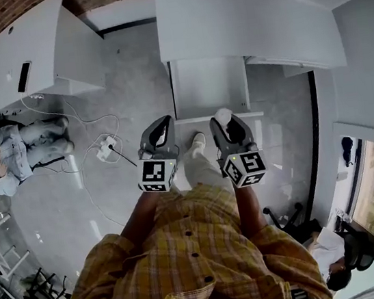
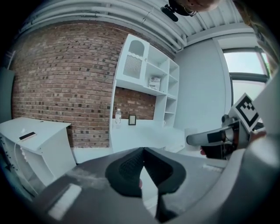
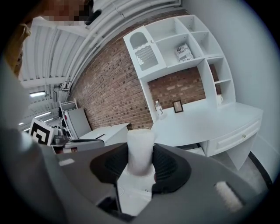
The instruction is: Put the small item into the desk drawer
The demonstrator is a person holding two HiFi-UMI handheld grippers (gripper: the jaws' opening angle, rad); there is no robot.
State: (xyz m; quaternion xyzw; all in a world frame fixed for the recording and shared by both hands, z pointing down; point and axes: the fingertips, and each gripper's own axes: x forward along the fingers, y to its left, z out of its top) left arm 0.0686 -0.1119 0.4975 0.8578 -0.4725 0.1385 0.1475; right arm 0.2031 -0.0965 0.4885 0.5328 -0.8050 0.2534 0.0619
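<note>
The small item is a white, soft-looking cylinder that stands upright between the pads of my right gripper, which is shut on it. From the head view the item pokes out at the tip of the right gripper, just over the front edge of a white drawer that stands pulled out from under the white desk. My left gripper hovers beside it on the left, over the floor. Its jaws meet at the tips with nothing between them.
A second white desk with a dark flat device stands at the left. A person sits beyond it. A power strip and cables lie on the floor. Wall shelves, a bottle and a small frame sit at the desk's back.
</note>
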